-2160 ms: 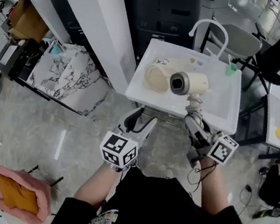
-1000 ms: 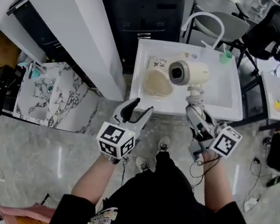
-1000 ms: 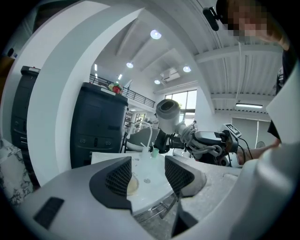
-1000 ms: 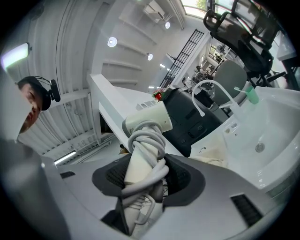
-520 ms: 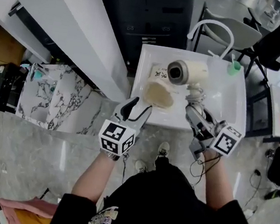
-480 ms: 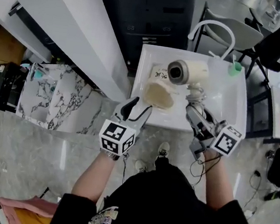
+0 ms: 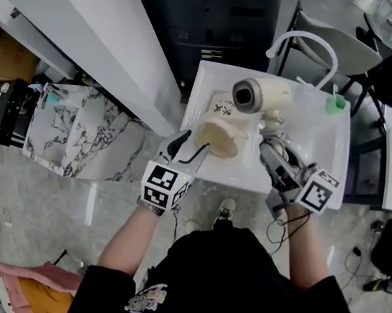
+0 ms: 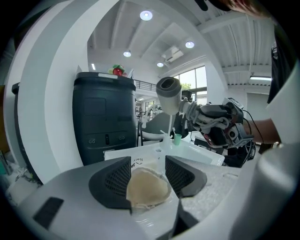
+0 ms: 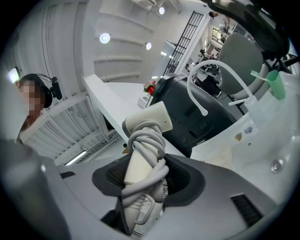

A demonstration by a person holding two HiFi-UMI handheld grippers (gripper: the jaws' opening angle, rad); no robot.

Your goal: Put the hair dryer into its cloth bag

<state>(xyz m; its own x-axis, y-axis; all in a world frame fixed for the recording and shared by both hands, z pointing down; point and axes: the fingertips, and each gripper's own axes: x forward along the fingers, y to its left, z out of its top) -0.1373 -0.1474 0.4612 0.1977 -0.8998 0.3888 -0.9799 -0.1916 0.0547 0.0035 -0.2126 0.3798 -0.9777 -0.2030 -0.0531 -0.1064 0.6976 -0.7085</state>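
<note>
A cream hair dryer (image 7: 259, 96) with its grey cord wound round the handle is held up above the white table (image 7: 303, 167). My right gripper (image 7: 270, 144) is shut on that handle, seen close in the right gripper view (image 9: 147, 180), with the hair dryer's barrel (image 9: 145, 122) above the jaws. The beige cloth bag (image 7: 217, 137) lies crumpled on the table, left of the dryer. My left gripper (image 7: 189, 146) stands open at the bag's near end. In the left gripper view the bag (image 8: 147, 187) sits between the spread jaws of the left gripper (image 8: 147, 176), and the hair dryer (image 8: 168, 91) shows above.
A green cup (image 7: 336, 104) stands at the table's far right corner. Behind the table are a white chair (image 7: 306, 45) and a dark cabinet (image 7: 215, 17). A white counter (image 7: 92, 22) and a marbled surface (image 7: 77, 128) lie to the left.
Both grippers have moved forward over the table. The left one has come down from the table's near edge to the bag's near end. The right one still carries the dryer.
</note>
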